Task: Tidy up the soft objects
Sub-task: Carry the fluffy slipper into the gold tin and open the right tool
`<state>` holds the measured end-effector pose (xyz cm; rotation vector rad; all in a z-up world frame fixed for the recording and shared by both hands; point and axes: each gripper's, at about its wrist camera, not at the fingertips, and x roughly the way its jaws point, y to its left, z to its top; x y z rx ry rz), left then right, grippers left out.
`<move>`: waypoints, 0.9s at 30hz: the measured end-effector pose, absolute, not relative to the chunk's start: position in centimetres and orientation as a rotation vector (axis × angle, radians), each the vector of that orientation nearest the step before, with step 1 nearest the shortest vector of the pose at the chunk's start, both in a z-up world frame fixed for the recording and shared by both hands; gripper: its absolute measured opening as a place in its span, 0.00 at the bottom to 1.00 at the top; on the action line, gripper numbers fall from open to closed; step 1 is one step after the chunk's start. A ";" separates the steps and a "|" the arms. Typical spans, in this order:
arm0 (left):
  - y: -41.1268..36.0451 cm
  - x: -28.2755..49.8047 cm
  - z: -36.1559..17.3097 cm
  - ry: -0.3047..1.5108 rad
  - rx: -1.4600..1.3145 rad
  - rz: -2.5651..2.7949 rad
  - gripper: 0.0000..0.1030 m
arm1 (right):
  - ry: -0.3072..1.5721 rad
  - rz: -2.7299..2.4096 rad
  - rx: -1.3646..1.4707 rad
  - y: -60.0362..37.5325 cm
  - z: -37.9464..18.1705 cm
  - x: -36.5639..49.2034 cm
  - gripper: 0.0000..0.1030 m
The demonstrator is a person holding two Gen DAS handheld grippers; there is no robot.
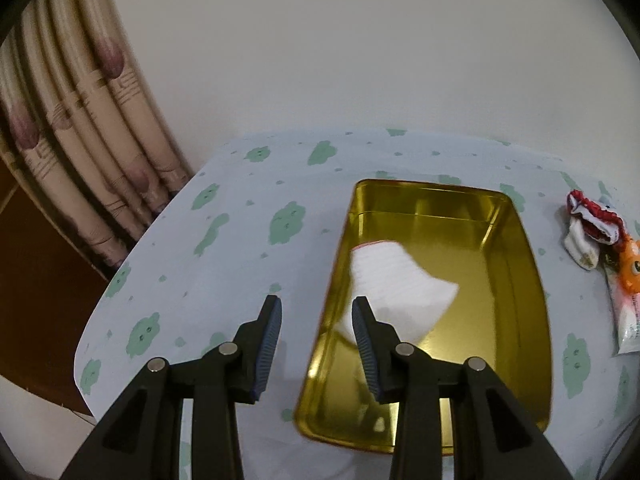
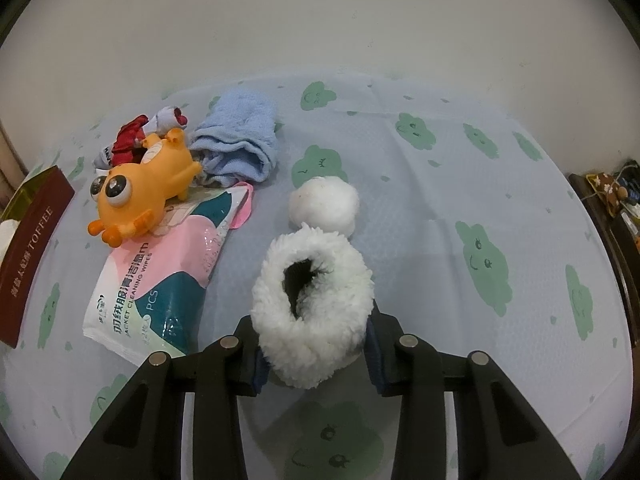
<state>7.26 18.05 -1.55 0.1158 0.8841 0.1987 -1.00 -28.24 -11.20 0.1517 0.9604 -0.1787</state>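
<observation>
In the left wrist view an open gold tin [image 1: 516,280] stands on the table, and a blurred white sock [image 1: 396,284] lies inside it. My left gripper [image 1: 317,302] hangs open over the tin's near left rim with nothing between its pads. In the right wrist view my right gripper [image 2: 314,344] is shut on a fluffy white bootie [image 2: 316,320] whose pile hides the fingertips. The bootie's white pom-pom [image 2: 324,204] rests on the cloth just beyond it.
Left of the bootie lie an orange toy [image 2: 144,188], a folded blue towel [image 2: 240,140], a wipes pack [image 2: 160,280] and red-and-white socks [image 2: 132,136]. The tin's maroon side [image 2: 28,252] stands at the far left. A curtain [image 1: 80,140] hangs past the table's left edge.
</observation>
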 end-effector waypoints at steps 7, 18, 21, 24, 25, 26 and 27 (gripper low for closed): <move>20.8 6.4 -2.0 0.860 0.056 0.261 0.36 | 0.941 -0.194 0.128 -27.2 -9.4 -1.5 0.34; 23.7 6.1 -2.7 0.849 -0.001 0.313 0.36 | 0.873 -0.012 0.043 -19.5 -4.3 -1.1 0.34; 24.8 6.2 -2.6 0.845 -0.042 0.326 0.36 | 0.873 0.080 0.027 -16.0 -3.7 -0.4 0.34; 26.1 6.2 -2.3 0.829 -0.083 0.366 0.36 | 0.886 0.169 0.029 -12.7 -3.5 0.5 0.34; 26.6 6.0 -2.2 0.822 -0.104 0.384 0.36 | 0.886 0.195 0.022 -11.4 -3.4 0.9 0.34; 27.0 5.9 -2.2 0.818 -0.117 0.394 0.36 | 0.887 0.224 0.011 -9.8 -3.2 1.2 0.34; 27.5 5.8 -2.2 0.815 -0.139 0.409 0.36 | 0.886 0.246 -0.001 -8.7 -3.1 1.5 0.34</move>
